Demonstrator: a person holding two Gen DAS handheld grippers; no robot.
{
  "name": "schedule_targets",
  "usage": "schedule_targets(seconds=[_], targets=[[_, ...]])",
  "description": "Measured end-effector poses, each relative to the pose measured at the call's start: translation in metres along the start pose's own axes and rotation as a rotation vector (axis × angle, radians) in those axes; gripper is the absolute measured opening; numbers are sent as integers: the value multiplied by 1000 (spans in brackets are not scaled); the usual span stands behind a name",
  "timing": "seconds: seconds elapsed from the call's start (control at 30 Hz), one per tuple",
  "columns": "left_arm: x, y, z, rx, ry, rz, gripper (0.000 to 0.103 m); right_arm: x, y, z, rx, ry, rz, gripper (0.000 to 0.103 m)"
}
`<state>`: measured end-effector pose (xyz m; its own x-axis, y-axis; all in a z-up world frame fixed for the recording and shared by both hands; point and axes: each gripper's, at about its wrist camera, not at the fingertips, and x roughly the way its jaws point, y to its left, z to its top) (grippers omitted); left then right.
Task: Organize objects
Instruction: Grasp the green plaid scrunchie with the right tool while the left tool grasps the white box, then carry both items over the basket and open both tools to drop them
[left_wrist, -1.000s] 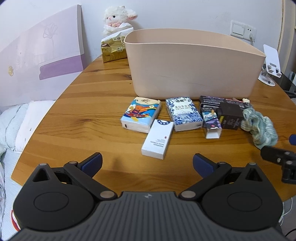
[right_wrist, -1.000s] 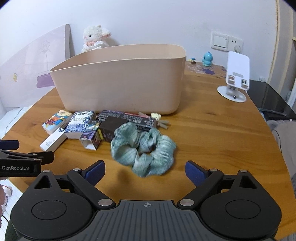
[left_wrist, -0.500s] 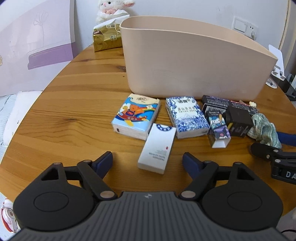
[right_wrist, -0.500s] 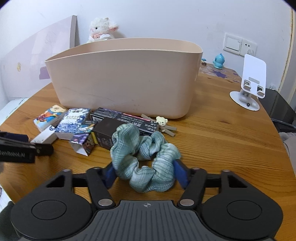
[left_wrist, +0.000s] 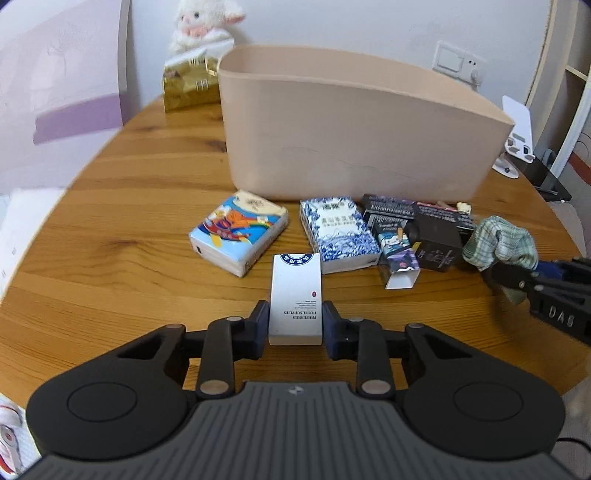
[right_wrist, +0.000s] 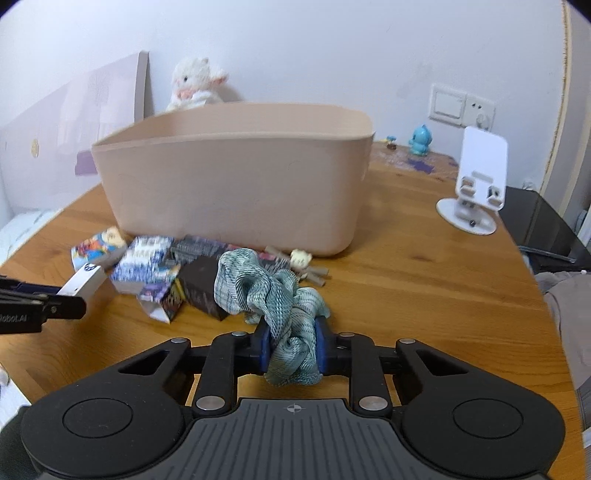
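Note:
My left gripper (left_wrist: 294, 325) is shut on a white hotel-supplies box (left_wrist: 295, 295) on the wooden table (left_wrist: 110, 240). My right gripper (right_wrist: 291, 345) is shut on a green checked scrunchie (right_wrist: 273, 295), lifted a little off the table; the scrunchie also shows in the left wrist view (left_wrist: 498, 242). A large beige bin (left_wrist: 351, 140) stands behind. In front of it lie a cartoon tissue pack (left_wrist: 238, 230), a blue-white tissue pack (left_wrist: 338, 230), a small purple carton (left_wrist: 397, 251) and black boxes (left_wrist: 436, 236).
A gold tissue box (left_wrist: 188, 85) with a plush lamb (left_wrist: 201, 22) stands at the back left. A white phone stand (right_wrist: 476, 184) and a blue figurine (right_wrist: 419, 140) are at the back right. A small bear charm (right_wrist: 301, 258) lies by the bin.
My left gripper moved forward and closed on the white box. My right gripper closed on the scrunchie and raised it slightly.

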<state>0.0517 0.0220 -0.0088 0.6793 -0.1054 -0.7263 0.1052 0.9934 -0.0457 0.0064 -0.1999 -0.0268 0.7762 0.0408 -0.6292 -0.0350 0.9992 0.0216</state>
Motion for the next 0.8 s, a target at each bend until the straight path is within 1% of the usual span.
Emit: schedule_targets(seconds=[0.1, 0.23, 0.3, 0.4, 0.5, 0.6, 0.7, 0.8], targets=[[-14, -2, 4, 13, -37, 5, 32, -12, -7, 12, 25, -41, 3, 22], [-32, -2, 17, 29, -106, 23, 32, -23, -15, 33, 53, -102, 3, 22], [-38, -3, 28, 44, -139, 42, 32, -29, -18, 45, 62, -140, -2, 22], [-42, -3, 49, 65, -184, 97, 32, -34, -20, 64, 75, -191, -6, 22], [-44, -2, 72, 60, -221, 116, 32, -30, -21, 85, 79, -220, -7, 22], [-42, -4, 94, 71, -257, 146, 32, -18, -21, 106, 76, -236, -22, 22], [-35, -2, 115, 53, -253, 120, 32, -2, -19, 124, 72, -226, -38, 22], [-22, -1, 134, 41, -256, 108, 32, 25, -15, 137, 63, -188, -63, 22]])
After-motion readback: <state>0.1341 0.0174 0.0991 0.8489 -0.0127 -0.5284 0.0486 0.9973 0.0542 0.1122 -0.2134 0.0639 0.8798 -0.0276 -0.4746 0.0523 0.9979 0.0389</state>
